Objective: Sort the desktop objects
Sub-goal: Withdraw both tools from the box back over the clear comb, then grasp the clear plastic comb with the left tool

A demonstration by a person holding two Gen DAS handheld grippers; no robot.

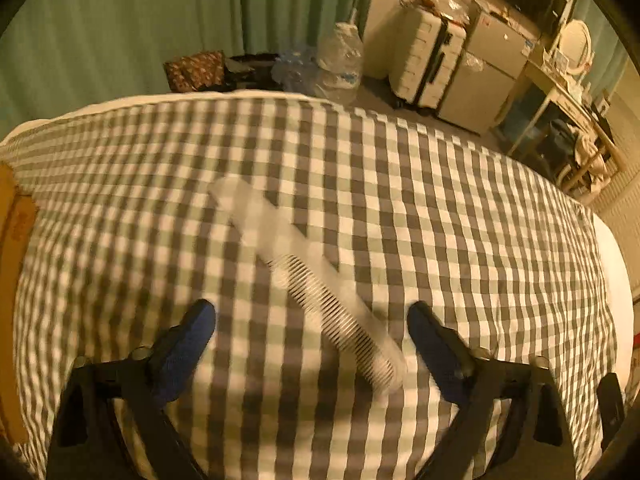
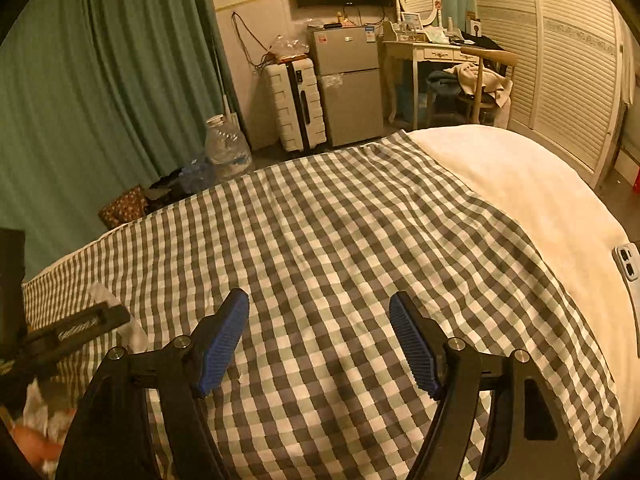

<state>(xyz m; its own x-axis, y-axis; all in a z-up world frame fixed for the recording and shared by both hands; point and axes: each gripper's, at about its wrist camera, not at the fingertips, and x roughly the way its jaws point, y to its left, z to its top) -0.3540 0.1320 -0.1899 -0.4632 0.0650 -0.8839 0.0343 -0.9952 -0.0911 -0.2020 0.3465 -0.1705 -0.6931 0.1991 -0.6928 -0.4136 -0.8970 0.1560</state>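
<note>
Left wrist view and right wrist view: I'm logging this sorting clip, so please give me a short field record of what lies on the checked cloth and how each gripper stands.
surface: grey-and-white checked cloth over a bed
item: white plastic comb, blurred, lying diagonally on the cloth
left gripper: open, comb's toothed end between its blue pads, no pad pressing on it
right gripper: open, only bare cloth between its pads
edge items: pale phone on the white cover; brown cardboard edge at left

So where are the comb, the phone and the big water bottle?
comb (image 1: 308,280): left wrist view, middle of its spine.
phone (image 2: 629,266): right wrist view, back, near the camera lenses.
water bottle (image 2: 226,146): right wrist view, clear body.
</note>
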